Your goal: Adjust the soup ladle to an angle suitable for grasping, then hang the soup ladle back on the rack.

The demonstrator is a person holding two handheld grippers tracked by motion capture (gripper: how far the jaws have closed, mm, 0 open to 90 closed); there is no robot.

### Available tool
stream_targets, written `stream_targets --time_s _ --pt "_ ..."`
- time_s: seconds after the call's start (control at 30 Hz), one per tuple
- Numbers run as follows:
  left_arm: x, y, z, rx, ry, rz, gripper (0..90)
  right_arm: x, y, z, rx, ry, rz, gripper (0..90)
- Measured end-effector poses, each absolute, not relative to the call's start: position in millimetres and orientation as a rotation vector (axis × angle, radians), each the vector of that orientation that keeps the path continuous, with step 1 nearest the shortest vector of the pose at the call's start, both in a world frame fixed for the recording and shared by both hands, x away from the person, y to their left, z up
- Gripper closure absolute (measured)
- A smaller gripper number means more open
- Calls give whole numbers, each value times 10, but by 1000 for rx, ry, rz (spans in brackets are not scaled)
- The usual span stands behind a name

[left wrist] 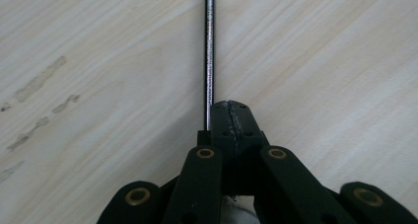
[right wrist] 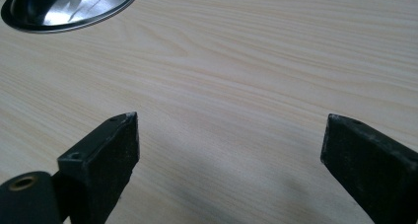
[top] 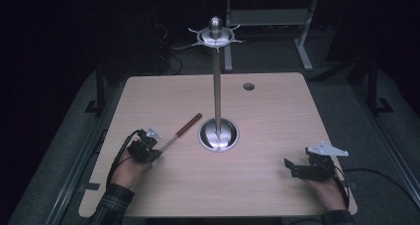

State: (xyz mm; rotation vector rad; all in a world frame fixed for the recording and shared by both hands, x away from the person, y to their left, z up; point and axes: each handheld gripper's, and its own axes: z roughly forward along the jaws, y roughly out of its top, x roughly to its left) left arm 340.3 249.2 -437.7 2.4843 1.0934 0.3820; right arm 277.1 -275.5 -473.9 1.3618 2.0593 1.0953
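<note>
Left claw [top: 148,154], near the table's [top: 277,111] left front edge, is closed on the thin metal shaft of a tool [top: 181,132]; in the left gripper view the jaws meet tight with the shaft [left wrist: 209,56] running straight out along their left side. The tool lies aslant toward the stand [top: 217,86], its dark red-brown handle [top: 190,124] at the far end, just left of the stand's domed base [top: 218,135]. What sits at the shaft's near end is hidden by the claw. The likely step is lifting the tool, perhaps toward the hooked ring [top: 216,36] atop the stand. The grip is off-centre on a slim, smooth rod, so a slow, level lift guards against swivel or slip. Right claw [top: 295,168] rests open and empty at the right front, its jaws wide apart over bare table [right wrist: 236,86], free to steady the handle.
</note>
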Motion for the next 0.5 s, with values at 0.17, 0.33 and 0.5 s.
stream_targets --time_s 0.17,0.33,0.5 --pt "3423 2524 -4378 2478 1100 398 898 2773 -2749 -4738 1366 2060 1096 71" --pt "3426 2527 -4371 2470 1104 397 898 2774 -2755 -4740 1363 2063 1099 71" --pt "3439 2530 -4338 2437 1096 367 898 2773 -2747 -4741 1364 2063 1099 71"
